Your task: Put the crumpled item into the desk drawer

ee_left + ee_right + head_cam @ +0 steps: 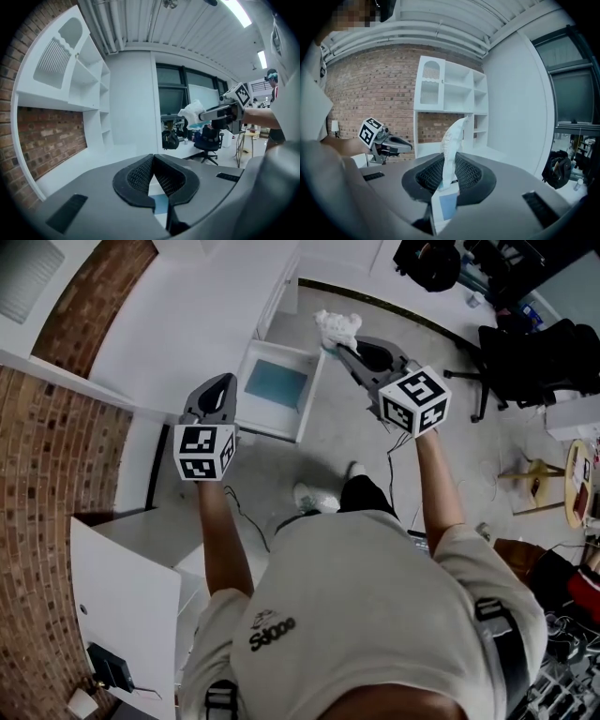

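The crumpled white paper is pinched in my right gripper, which is shut on it just right of and beyond the open desk drawer. The drawer is white with a blue bottom. In the right gripper view the paper stands up between the pads of my right gripper, with the drawer seen below the jaws. My left gripper hovers left of the drawer, shut and empty. In the left gripper view my left gripper has its jaws together, and the paper shows at the far right.
The white desk runs along a brick wall. A black office chair and a wooden stool stand at the right. White shelving rises by the wall. The person's shoe is near the drawer.
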### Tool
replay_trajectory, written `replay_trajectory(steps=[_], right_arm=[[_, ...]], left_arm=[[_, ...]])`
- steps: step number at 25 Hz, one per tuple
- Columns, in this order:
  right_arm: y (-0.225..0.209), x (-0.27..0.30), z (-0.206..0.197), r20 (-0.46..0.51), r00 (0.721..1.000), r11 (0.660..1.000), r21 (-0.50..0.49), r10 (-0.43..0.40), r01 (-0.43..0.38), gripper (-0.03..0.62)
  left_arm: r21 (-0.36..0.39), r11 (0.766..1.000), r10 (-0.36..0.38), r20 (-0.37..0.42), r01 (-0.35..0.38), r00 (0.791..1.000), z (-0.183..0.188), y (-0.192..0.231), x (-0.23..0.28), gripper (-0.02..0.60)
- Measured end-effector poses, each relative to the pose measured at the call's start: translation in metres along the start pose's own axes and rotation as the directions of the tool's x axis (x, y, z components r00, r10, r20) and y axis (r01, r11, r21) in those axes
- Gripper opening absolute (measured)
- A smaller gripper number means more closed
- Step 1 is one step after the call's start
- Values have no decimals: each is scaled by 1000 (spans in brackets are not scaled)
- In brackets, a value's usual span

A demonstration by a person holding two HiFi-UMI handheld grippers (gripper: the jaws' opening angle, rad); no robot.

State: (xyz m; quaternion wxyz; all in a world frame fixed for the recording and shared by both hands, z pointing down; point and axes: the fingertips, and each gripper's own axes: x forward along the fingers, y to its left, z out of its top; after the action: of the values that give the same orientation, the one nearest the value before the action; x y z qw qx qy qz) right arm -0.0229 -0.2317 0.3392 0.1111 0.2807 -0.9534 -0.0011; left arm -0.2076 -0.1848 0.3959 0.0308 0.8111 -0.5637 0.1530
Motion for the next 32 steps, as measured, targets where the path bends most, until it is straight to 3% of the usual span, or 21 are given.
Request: replay_trajectory(steps=[9, 17, 25, 32], right_arm=[[-27, 74, -45, -125, 991, 998, -20, 56, -59, 38], [-68, 150, -103, -288, 950, 988, -51, 122, -142, 43], [-117, 227, -169, -444, 878, 975, -38, 178, -217, 43], [-122, 282, -241, -598, 757, 939, -21, 262, -342, 43]], left_arm=[[-52, 998, 37, -72, -41, 997, -31, 36, 35, 18], [-131, 986, 82, -184, -107, 979, -73, 71, 90, 18], [-217, 961, 109, -273, -171, 956, -116, 103, 164, 18], [-277, 940, 103, -326, -199, 940, -148, 102, 201, 18]])
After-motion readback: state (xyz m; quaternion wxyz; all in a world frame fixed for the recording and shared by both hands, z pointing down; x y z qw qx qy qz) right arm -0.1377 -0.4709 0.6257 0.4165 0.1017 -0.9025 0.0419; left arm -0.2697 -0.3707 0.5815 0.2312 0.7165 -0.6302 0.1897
